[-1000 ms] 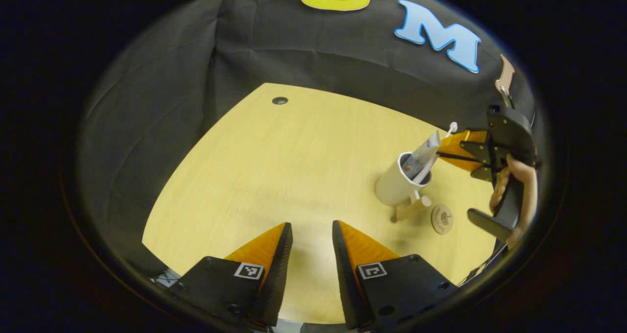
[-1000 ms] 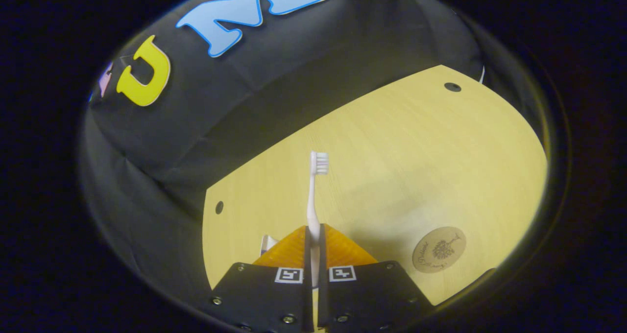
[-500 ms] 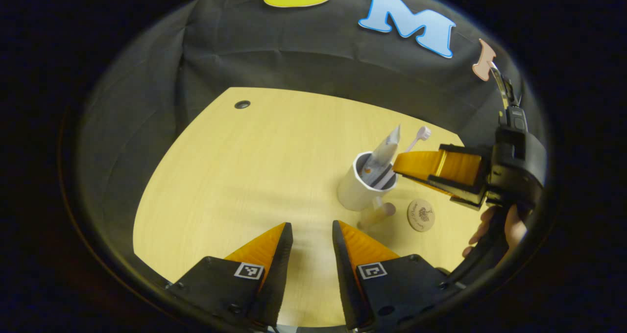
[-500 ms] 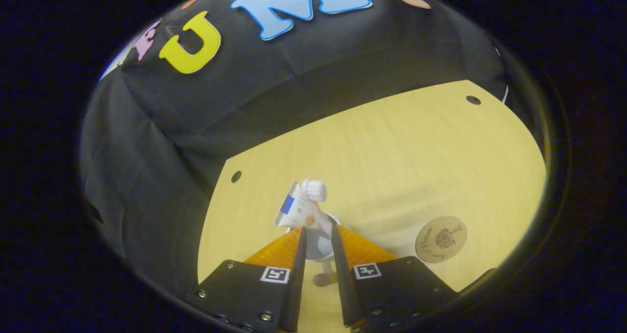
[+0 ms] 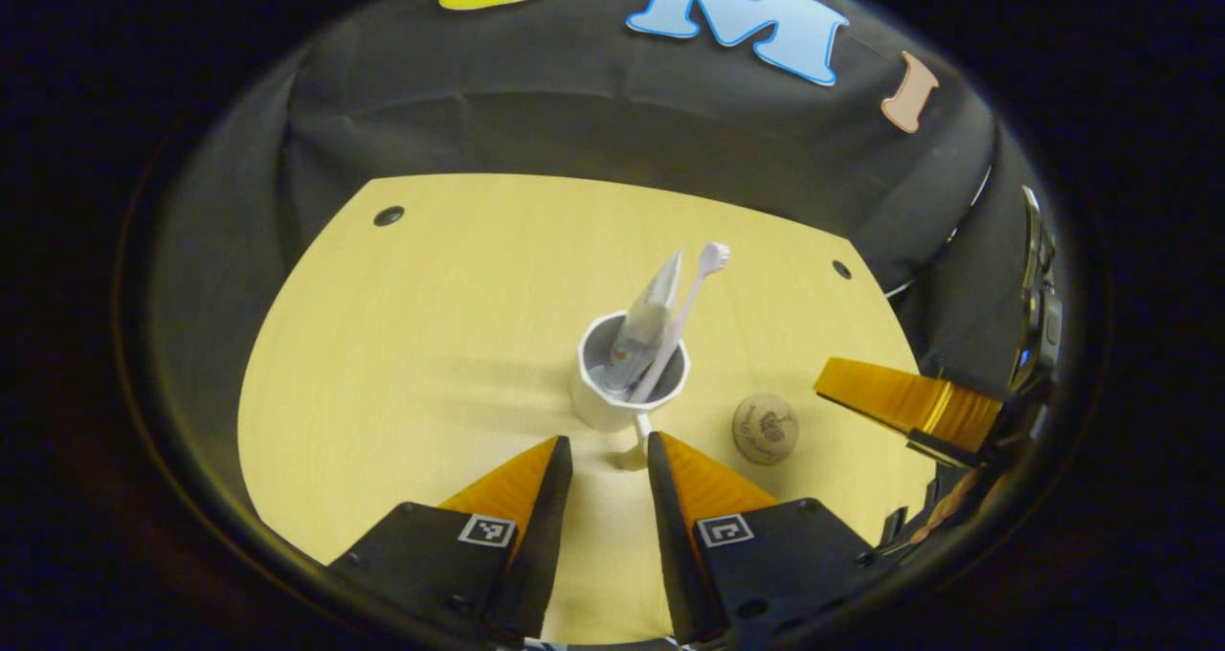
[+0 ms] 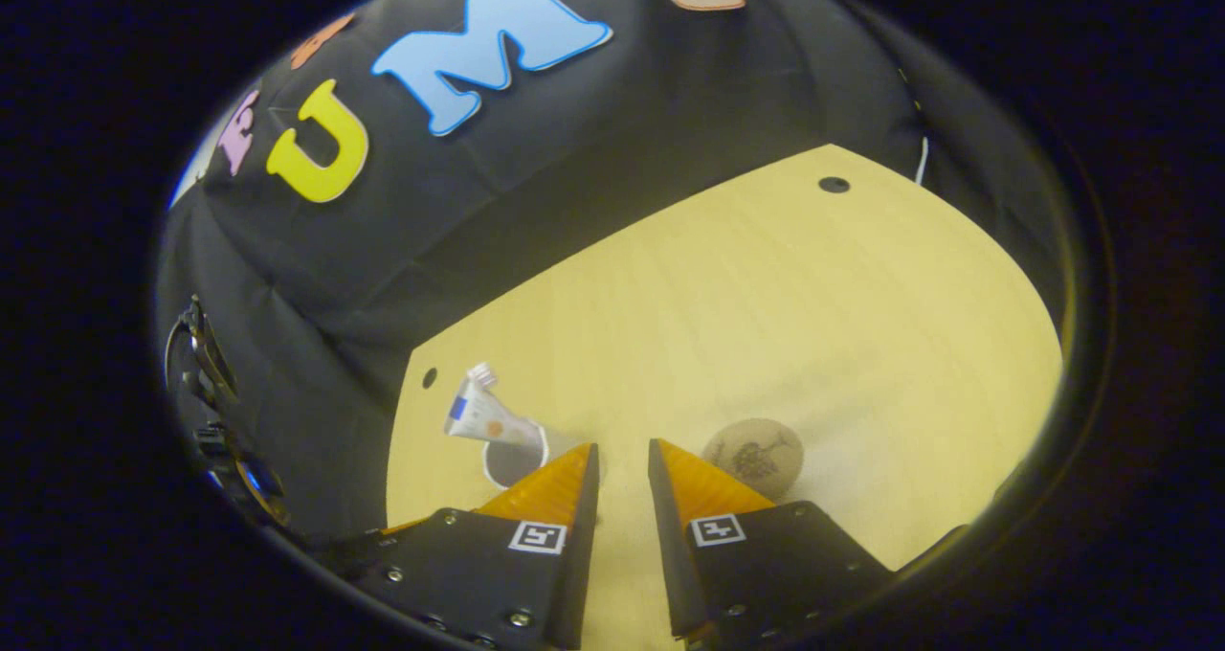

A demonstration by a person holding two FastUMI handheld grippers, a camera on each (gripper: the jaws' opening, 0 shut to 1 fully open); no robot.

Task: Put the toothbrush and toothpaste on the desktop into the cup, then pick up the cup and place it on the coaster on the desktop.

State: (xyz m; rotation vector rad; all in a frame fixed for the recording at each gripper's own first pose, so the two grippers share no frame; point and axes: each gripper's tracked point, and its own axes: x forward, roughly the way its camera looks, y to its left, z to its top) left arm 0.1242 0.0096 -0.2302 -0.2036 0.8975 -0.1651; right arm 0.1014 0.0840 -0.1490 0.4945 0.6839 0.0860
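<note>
In the left gripper view, the white cup [image 5: 632, 388] stands on the yellow bench [image 5: 431, 345], just past the tips of the left gripper [image 5: 605, 450]. Its fingers [image 5: 536, 483] are apart and hold nothing. The cup sits a little ahead of the gap between them, and its short handle [image 5: 639, 436] points back toward that gap. The toothpaste [image 5: 646, 321] and the toothbrush [image 5: 684, 311] both stand inside the cup and lean up and away, side by side. The round coaster [image 5: 766, 428] lies flat on the bench just to the right of the cup, not touching it. The cup is not on the coaster.

The right gripper [image 5: 900, 407] shows at the right edge of that view, well away from the cup. It is cut off there, so I cannot tell from this view how its fingers stand.

In the right gripper view, the right gripper [image 6: 622, 455] has its fingers [image 6: 560, 488] apart with nothing between them. The cup [image 6: 517, 460] is just left of the left finger, partly hidden behind it. The toothpaste [image 6: 483, 419] leans out to the left. Only the bristle end of the toothbrush [image 6: 480, 374] peeks above it. The coaster [image 6: 756, 452] lies just right of the right finger, partly behind it.

I count one cup, one toothpaste, one toothbrush, one coaster and two grippers.
</note>
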